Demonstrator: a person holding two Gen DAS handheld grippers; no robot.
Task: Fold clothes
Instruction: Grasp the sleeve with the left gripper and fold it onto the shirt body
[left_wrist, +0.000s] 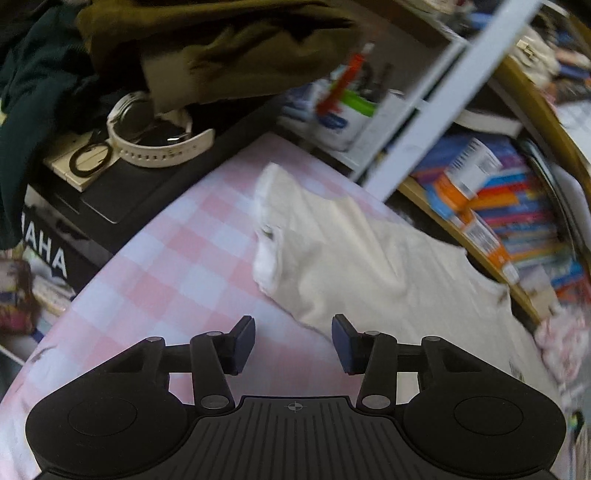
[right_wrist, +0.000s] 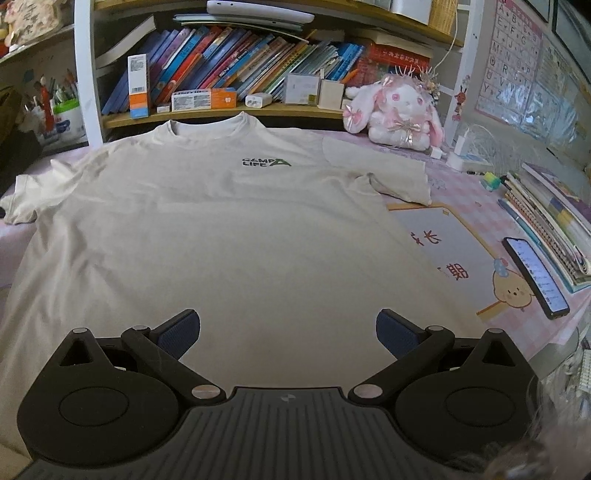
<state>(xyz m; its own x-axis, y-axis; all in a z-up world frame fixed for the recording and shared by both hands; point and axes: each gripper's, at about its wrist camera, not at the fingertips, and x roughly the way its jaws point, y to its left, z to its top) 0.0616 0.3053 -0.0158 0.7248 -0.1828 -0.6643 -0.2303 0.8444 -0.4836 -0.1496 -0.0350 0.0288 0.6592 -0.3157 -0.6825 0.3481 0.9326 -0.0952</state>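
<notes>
Both tongs are empty: the left tongs (left_wrist: 293, 343) hang part-open by the sleeve edge, the right tongs (right_wrist: 288, 334) gape wide over the lower front of the T-shirt (right_wrist: 221, 229), which lies spread face-up on the pink-checked bench (left_wrist: 177, 258). Being thin, limp cotton, it will likely sag and crease when lifted, so pinching a sleeve seam or the hem corners looks safest. Its chest print (right_wrist: 266, 162) reads "CAMP LIFE"; a black case (left_wrist: 48, 254) beside the bench shows the letters "AHA".
</notes>
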